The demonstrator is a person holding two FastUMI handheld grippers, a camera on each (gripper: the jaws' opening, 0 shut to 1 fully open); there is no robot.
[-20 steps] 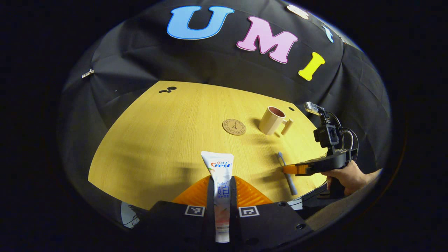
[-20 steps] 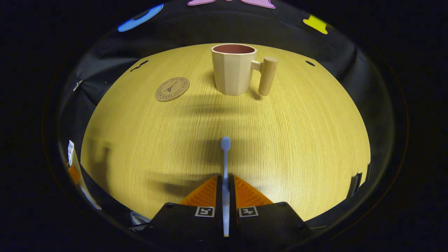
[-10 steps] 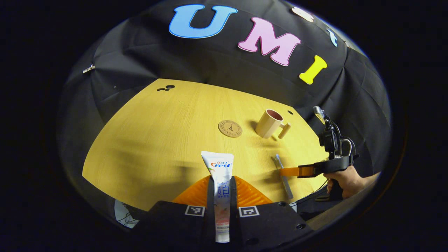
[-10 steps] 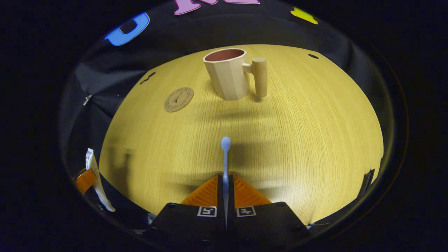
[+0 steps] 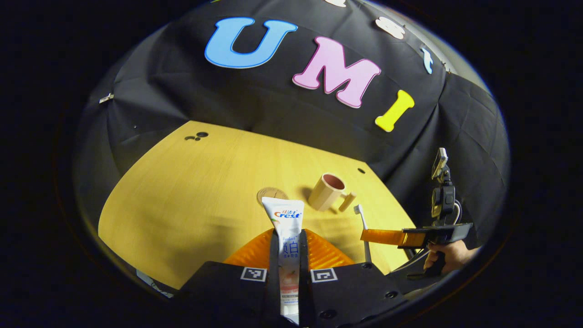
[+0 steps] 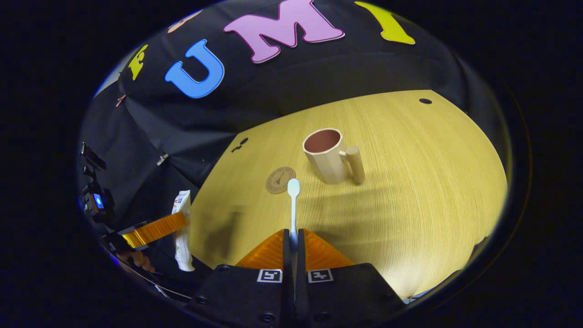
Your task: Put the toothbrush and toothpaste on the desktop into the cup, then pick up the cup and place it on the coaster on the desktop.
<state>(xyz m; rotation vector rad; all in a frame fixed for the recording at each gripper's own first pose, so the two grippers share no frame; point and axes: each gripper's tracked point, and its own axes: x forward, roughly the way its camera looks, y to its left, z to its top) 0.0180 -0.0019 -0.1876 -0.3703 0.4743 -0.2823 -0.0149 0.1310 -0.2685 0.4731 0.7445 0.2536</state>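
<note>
While both tools are held above the table [image 6: 410, 191], the left gripper [image 5: 288, 248] has its jaws closed on the toothpaste [image 5: 286, 237], with both fingers pressing the tube's lower part and the crimped end pointing forward. The right gripper [image 6: 293, 248] has its jaws closed on the toothbrush [image 6: 293, 205], whose handle sits between the fingers and whose head points forward toward the coaster [image 6: 280, 180]. In the left gripper view, the right gripper [image 5: 375, 236] appears at the right, gripped by a hand [image 5: 448, 257], with the toothbrush [image 5: 363, 228] held roughly upright. In the right gripper view, the left gripper [image 6: 159, 228] appears at the left with the toothpaste [image 6: 182, 232] hanging through it. The cup [image 6: 325, 155] stands upright on the table, just beside the coaster, handle to the right. Both toothpaste and toothbrush are clear of the table surface.
</note>
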